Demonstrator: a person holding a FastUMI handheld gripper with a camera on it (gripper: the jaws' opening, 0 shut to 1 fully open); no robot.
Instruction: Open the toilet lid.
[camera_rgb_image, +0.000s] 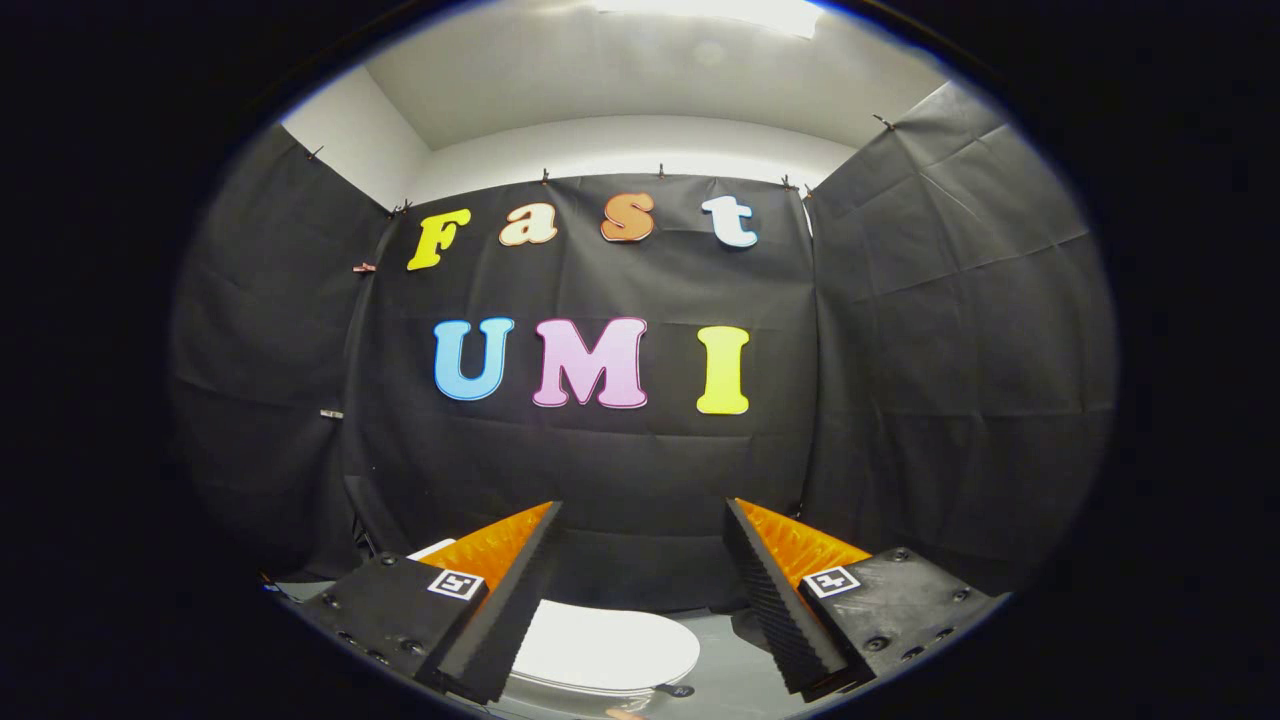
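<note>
A white toilet lid (610, 645) lies flat and closed, low down between and below my two fingers. My gripper (640, 515) hangs well above it, open, with a wide gap and nothing between the fingers. The left finger (500, 610) covers the lid's left part. A small white piece, perhaps the toilet's tank (432, 548), peeks out behind the left finger.
Black cloth walls (620, 460) close the booth ahead and on both sides, close beyond the toilet. A grey floor (725, 670) shows to the right of the lid. A small dark object (678, 690) sits by the lid's near right rim.
</note>
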